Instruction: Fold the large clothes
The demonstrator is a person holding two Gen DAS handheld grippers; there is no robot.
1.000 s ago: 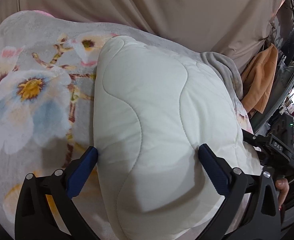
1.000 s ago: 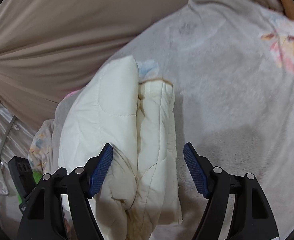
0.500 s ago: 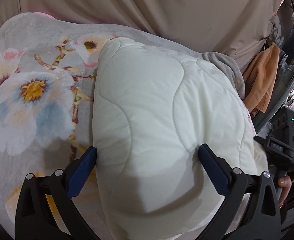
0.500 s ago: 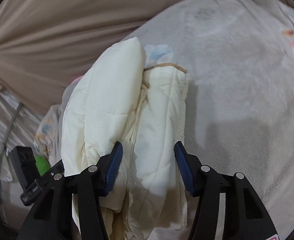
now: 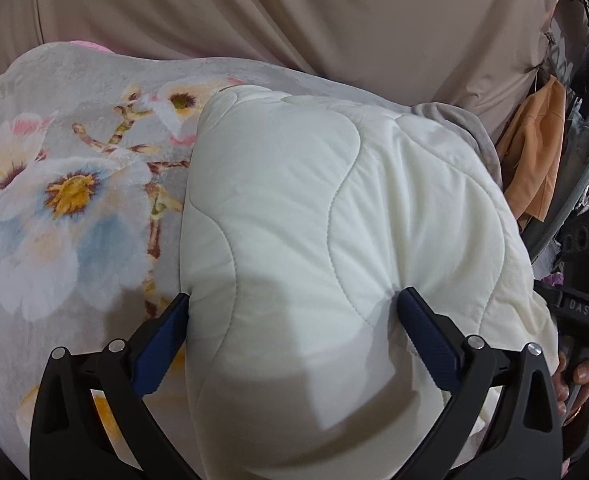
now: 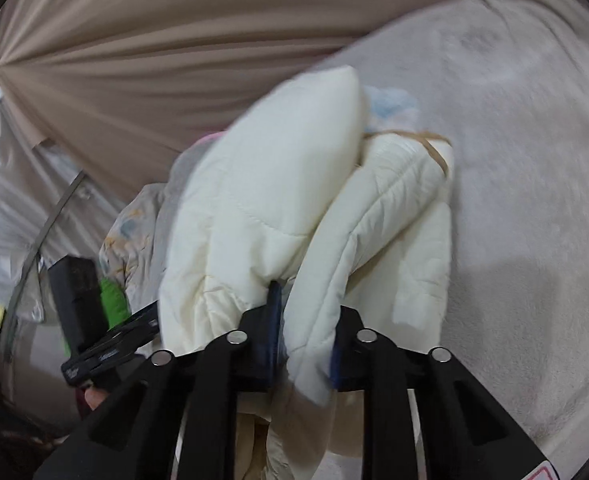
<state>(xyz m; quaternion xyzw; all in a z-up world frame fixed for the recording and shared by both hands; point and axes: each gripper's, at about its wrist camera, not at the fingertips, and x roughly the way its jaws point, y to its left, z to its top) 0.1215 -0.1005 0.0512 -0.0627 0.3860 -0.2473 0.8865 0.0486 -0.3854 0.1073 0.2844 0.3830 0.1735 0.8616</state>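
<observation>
A folded cream quilted coat (image 5: pixel 334 240) lies on a grey floral blanket (image 5: pixel 62 208). My left gripper (image 5: pixel 294 320) is open, its blue fingers straddling the near end of the puffy bundle and pressing into it. In the right wrist view the same coat (image 6: pixel 278 200) shows as two thick folds. My right gripper (image 6: pixel 302 336) is shut on the lower layer of the coat (image 6: pixel 374 232), lifting it slightly off the grey blanket (image 6: pixel 514 160). The left gripper's body (image 6: pixel 94 320) shows at the left of that view.
A beige curtain (image 5: pixel 294 20) hangs behind the bed. An orange garment (image 5: pixel 534 152) hangs at the right, with dark clutter beside it. A green object (image 6: pixel 112 300) lies off the bed's left edge in the right wrist view.
My right gripper has moved forward and closed on the coat's lower fold. My left gripper has stayed open across the bundle, shifting slightly closer.
</observation>
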